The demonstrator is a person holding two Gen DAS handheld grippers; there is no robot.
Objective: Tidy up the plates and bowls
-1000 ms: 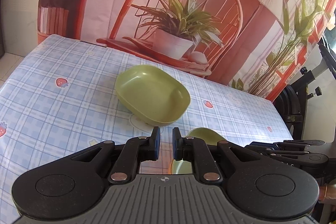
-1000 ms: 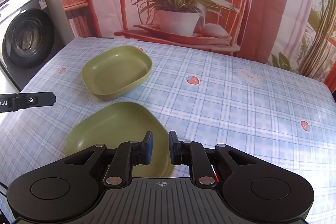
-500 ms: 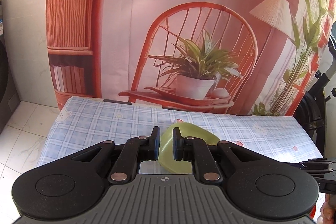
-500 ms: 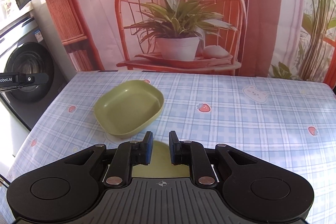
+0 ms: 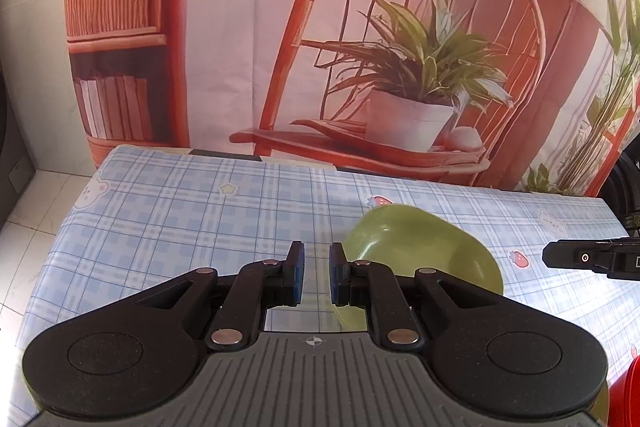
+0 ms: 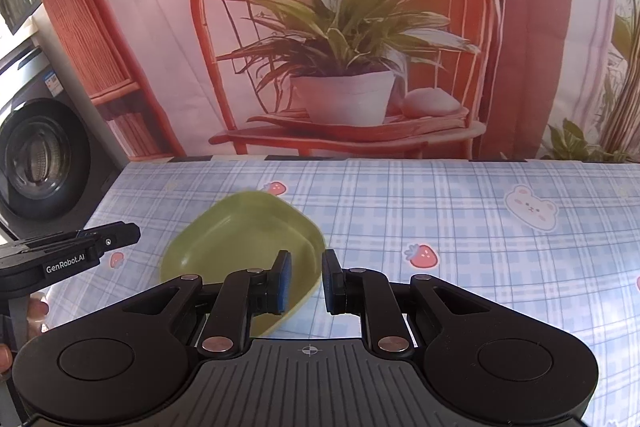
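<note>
Right wrist view: smooth rounded-square green bowl (image 6: pixel 244 247) on the blue plaid tabletop (image 6: pixel 460 227) before a printed chair backdrop (image 6: pixel 340 27); both jaws parted, empty.

My right gripper (image 6: pixel 305 281) hangs over the checked tablecloth (image 6: pixel 460 227), its blue-padded fingers (image 6: pixel 282 281) parted with nothing between them. A green bowl (image 6: pixel 240 247) sits just ahead and to the left; my left finger overlaps its near rim. Further left, the left gripper (image 6: pixel 68 251) pokes in, level with the bowl. A washing machine (image 6: pixel 36 159) stands far left.
</note>
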